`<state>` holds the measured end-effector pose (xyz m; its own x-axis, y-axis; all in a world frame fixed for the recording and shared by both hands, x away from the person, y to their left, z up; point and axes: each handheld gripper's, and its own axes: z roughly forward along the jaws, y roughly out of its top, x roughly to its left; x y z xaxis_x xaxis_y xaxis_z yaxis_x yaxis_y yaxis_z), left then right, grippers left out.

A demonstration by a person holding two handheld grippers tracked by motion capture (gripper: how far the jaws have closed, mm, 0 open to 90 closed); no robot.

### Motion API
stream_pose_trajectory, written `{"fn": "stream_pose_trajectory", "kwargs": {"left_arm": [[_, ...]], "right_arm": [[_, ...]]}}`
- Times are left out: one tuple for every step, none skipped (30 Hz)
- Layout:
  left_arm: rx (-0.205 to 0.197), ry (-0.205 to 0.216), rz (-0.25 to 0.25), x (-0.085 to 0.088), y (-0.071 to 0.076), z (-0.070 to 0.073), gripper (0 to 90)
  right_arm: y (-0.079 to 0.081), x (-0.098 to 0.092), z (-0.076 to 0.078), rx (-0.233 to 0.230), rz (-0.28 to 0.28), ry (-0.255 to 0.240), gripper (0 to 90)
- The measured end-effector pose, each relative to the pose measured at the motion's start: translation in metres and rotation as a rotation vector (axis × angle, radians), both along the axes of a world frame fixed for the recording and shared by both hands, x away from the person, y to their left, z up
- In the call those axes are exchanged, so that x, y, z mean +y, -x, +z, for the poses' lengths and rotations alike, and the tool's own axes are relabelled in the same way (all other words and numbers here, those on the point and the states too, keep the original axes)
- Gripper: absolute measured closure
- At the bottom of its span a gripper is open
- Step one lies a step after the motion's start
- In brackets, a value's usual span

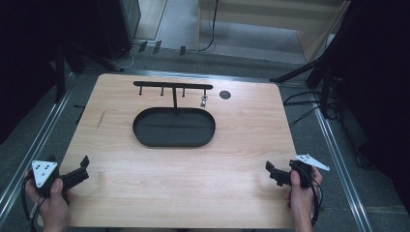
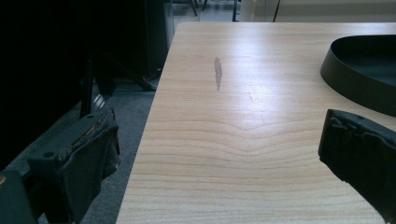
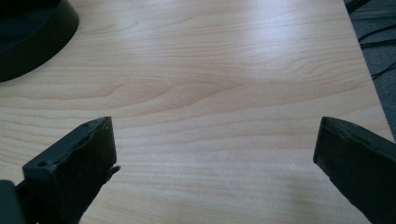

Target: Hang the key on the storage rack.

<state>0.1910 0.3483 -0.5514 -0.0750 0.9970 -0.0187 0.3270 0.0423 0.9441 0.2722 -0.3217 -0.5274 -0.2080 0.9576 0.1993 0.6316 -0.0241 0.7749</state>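
the small silvery item (image 1: 204, 100) hangs from the rightmost hook of the black hanger stand (image 1: 173, 87), near the far edge of the wooden table (image 1: 232, 145); it is too small to name surely, perhaps a key or clip. the stand's post rises from the far rim of a black oval tray (image 1: 145, 137), which looks empty. a small dark round disc (image 1: 225, 94) sits in the tabletop just to the right of the stand.

both tools rest well apart from all this at the near corners. the left gripper (image 1: 83, 166) is spread wide and holds nothing — in the left gripper view one jaw hangs past the table's left edge. the right gripper (image 1: 271, 172) is likewise spread and empty, low over bare wood.

judging from the layout, the step in hand is the reach toward the hanging item. the right gripper is nearer its side; it would do well to come in above the tray's rim, square the jaws on the item and close gently so the stand does not tip.

open wood lies between tools and tray — ample room. the table edges sit close beside each hand.
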Motion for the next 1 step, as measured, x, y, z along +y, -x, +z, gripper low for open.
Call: {"fn": "stream_pose_trajectory", "kwargs": {"left_arm": [[0.0,0.0,0.0,0.0,0.0,0.0,0.0]], "right_arm": [[0.0,0.0,0.0,0.0,0.0,0.0,0.0]]}}
